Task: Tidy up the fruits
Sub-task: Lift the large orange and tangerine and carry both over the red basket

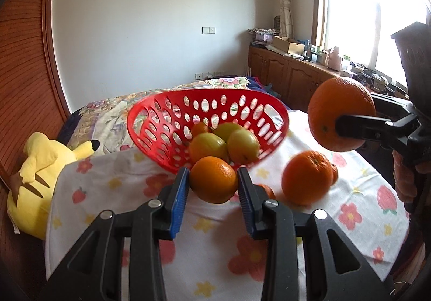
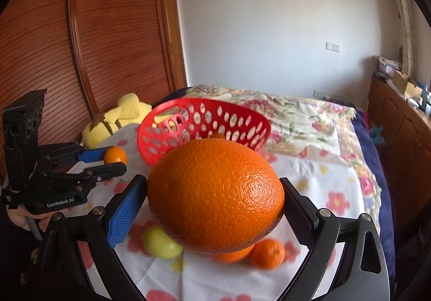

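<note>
both tools are loaded: the left gripper is clamped on a small mandarin, its blue pads pressing the fruit's two sides so it sits well forward between the fingers, and the right gripper is clamped on a much larger navel orange, with the jaws spread wide to take its girth. both fruits hang clear above the flowered tablecloth, which fits a carry toward the red perforated basket, probably the collecting place since greenish-yellow fruits already lie in its bowl. from the left wrist view the basket seems to lean with its opening toward the grippers, so its near rim is low and makes an easy lip to pass over, while the far wall stands high and should stop a fruit from rolling through. loose fruit still lies on the cloth: another orange between the two tools, and in the right wrist view a green fruit and a small mandarin under the held orange. the room for moving is fair above the cloth but tight at the basket mouth, where two tools arriving together might crowd each other. the cloth ends just behind the basket at the floral bedspread, with a yellow plush toy beside its left edge, so a dropped fruit could roll off.
</note>
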